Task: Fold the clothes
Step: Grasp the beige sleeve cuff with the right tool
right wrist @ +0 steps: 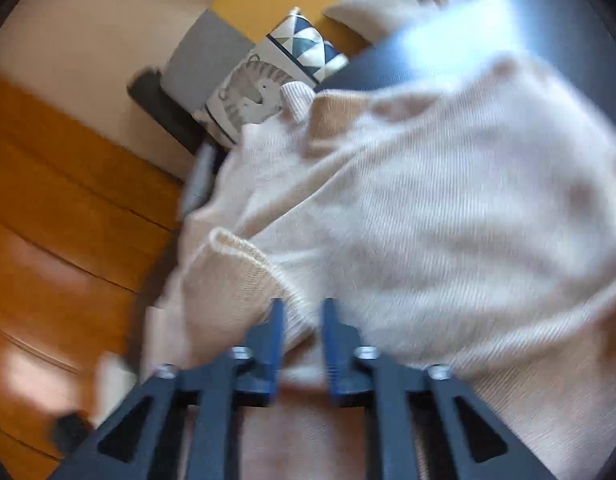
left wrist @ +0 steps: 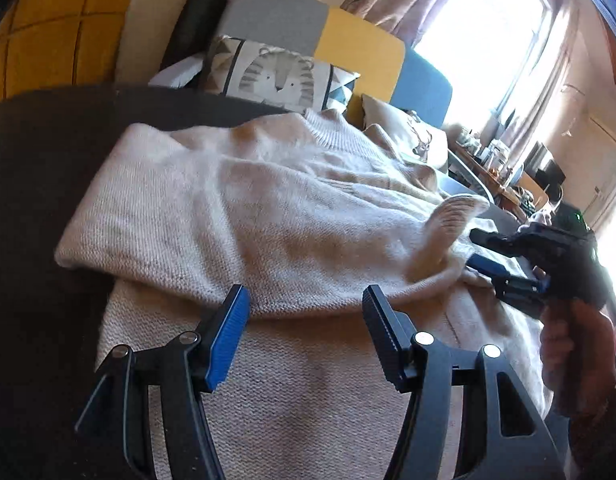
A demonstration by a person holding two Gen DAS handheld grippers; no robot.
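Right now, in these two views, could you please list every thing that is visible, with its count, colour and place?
sweater: one, cream knit, partly folded on the dark surface
sleeve cuff: one, cream ribbed, standing up at the sweater's right edge
dark surface: one, black-brown, under the sweater
lion cushion: one, grey and white, behind the sweater
deer cushion: one, beige, right of the lion cushion
wall panels: several, grey, yellow, blue, behind the cushions
window: one, bright, upper right, with pinkish curtains
cluttered shelf: one, wooden, under the window
left gripper: black with blue pads, open, at the folded edge
right gripper: black and blue, narrow gap, knit fabric between its fingers
hand: one, holding the right gripper's handle
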